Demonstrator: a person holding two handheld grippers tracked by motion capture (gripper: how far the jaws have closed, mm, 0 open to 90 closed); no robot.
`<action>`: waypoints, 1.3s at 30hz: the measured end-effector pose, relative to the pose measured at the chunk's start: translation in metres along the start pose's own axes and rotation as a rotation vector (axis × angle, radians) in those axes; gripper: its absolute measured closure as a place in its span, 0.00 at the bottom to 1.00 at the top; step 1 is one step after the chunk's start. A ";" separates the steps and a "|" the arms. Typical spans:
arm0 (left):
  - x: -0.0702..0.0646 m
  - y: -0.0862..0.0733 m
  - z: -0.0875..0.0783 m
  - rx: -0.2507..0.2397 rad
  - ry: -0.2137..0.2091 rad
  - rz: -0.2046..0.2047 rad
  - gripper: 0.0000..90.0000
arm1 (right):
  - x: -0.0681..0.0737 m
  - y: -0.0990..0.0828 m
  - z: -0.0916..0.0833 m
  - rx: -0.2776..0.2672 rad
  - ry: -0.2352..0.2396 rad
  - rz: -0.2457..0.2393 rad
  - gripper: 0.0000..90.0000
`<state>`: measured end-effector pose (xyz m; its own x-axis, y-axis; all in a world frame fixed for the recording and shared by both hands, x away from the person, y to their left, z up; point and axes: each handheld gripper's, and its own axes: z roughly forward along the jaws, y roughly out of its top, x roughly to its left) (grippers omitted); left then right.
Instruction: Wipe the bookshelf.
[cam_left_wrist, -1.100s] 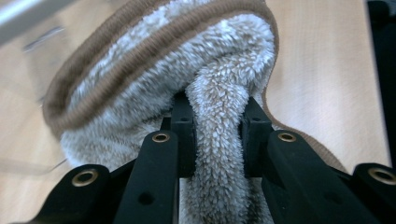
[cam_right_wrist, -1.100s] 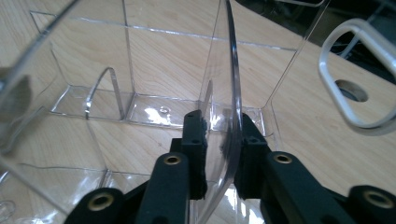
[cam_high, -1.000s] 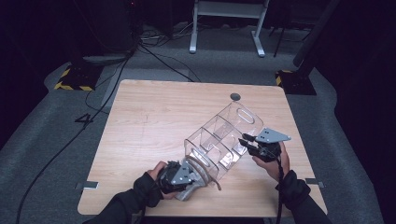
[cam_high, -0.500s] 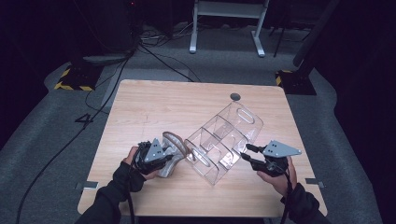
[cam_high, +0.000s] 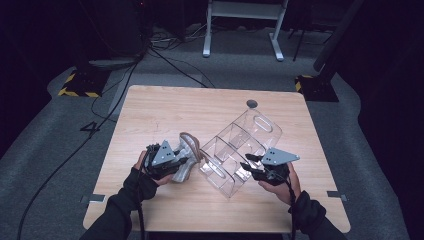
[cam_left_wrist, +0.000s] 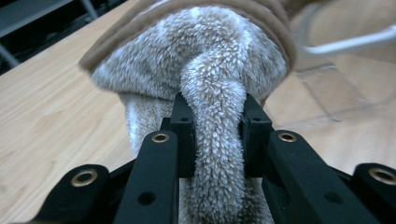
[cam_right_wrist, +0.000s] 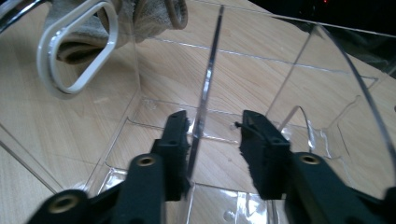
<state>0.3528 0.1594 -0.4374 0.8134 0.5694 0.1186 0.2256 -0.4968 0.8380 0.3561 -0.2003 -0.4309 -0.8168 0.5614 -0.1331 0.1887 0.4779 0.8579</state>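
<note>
Fleecy grey-white fabric with a tan trim, a soft slipper (cam_high: 187, 156) by the look of it, is pinched between the jaws of the left hand-held gripper (cam_high: 184, 161); the left gripper view shows a thick fold of the pile squeezed tight between the two black pads. The slipper sits toward the near left of the wooden counter (cam_high: 165, 112), just beside the near end of a clear plastic organizer (cam_high: 240, 147) that lies at an angle across the middle, its handle cut-out toward the far right.

On the other side, the right hand-held gripper (cam_high: 246, 165) reaches into the organizer from its near-right side. Its jaws straddle one of the thin transparent dividers (cam_right_wrist: 205, 93): the left pad lies against the wall, the right one stands off it with a visible gap, so the grip is not clamped. Those jaws have just been closing in.
</note>
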 end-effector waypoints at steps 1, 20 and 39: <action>-0.004 -0.001 0.002 0.009 -0.013 0.002 0.81 | 0.000 0.000 0.001 -0.003 -0.004 -0.004 0.76; -0.059 -0.008 0.023 0.185 -0.126 0.187 0.81 | -0.011 -0.004 0.002 -0.017 0.072 -0.011 0.95; -0.014 0.005 0.009 0.004 -0.027 0.022 0.82 | -0.006 -0.003 -0.002 -0.010 0.227 -0.092 0.95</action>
<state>0.3473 0.1424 -0.4399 0.8324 0.5404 0.1230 0.2095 -0.5122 0.8329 0.3590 -0.2066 -0.4314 -0.9321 0.3491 -0.0971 0.1032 0.5125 0.8524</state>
